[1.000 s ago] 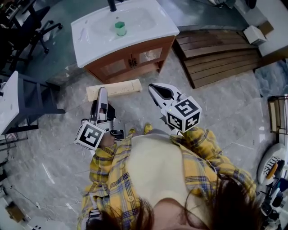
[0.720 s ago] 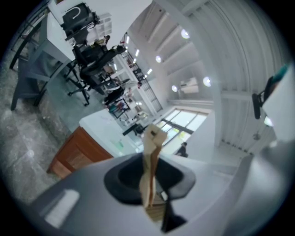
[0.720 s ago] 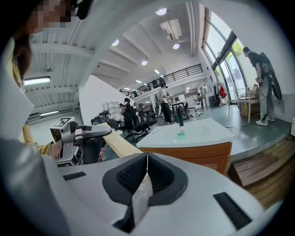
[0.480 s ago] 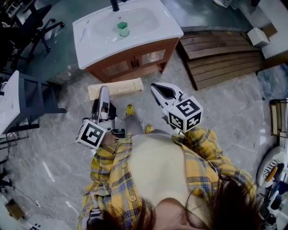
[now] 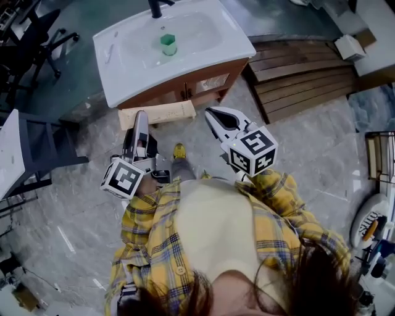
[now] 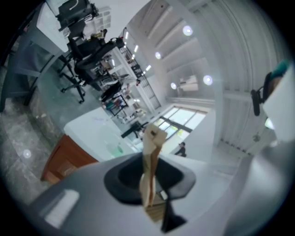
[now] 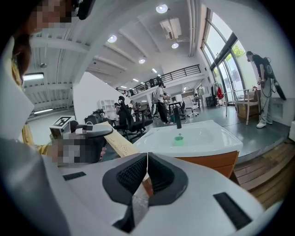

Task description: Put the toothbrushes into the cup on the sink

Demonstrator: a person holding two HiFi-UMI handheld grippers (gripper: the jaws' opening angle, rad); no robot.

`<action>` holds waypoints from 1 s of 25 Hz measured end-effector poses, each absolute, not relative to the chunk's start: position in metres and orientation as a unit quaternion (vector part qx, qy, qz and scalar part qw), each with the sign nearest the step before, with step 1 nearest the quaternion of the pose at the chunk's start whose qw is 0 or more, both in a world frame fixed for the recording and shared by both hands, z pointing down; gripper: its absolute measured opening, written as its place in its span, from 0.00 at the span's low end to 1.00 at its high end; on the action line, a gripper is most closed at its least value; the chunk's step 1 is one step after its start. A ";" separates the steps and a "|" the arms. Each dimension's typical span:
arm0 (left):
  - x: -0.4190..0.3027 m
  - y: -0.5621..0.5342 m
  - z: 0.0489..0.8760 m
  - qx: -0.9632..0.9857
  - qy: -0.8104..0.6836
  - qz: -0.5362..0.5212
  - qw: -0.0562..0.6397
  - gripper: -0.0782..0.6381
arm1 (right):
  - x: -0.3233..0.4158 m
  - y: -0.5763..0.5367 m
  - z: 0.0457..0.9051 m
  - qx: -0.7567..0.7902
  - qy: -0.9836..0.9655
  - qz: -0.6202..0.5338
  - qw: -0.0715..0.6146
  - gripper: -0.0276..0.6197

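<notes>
Green cup (image 5: 168, 43) in sink (image 5: 213, 48) basin; L gripper (image 5: 141, 117) clamps beige box (image 5: 170, 113); R gripper (image 5: 211, 115) closed.

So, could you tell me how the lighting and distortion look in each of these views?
Head view: even, soft light, the sink pale, edges mildly bowed. Left gripper view: strong fisheye, window glaring, the close wooden piece blurred. Right gripper view: sharper, ceiling lights bright.

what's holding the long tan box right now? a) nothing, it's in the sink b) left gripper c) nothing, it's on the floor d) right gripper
b: the left gripper has its jaws clamped on the long tan box; the right gripper is shut on nothing.
</notes>
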State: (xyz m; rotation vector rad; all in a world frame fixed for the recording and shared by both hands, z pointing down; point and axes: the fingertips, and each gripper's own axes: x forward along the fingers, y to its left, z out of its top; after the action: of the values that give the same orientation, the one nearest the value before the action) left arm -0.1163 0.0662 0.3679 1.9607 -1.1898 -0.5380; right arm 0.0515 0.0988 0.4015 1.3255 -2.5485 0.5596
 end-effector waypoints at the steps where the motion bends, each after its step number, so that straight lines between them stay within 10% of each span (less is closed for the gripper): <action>1: -0.117 0.059 0.368 0.771 -0.463 -0.212 0.382 0.18 | 0.049 0.094 0.402 0.451 -0.865 0.192 0.107 0.07; 25: -0.124 -0.028 0.363 0.818 -0.451 -0.144 0.327 0.18 | 0.024 0.017 0.406 0.467 -0.851 0.208 0.118 0.07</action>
State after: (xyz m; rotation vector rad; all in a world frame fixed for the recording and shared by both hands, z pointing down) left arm -0.1245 -0.0275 0.3626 2.1433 -1.1810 -0.3760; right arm 0.0236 0.0170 0.4063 1.3658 -2.4902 0.6088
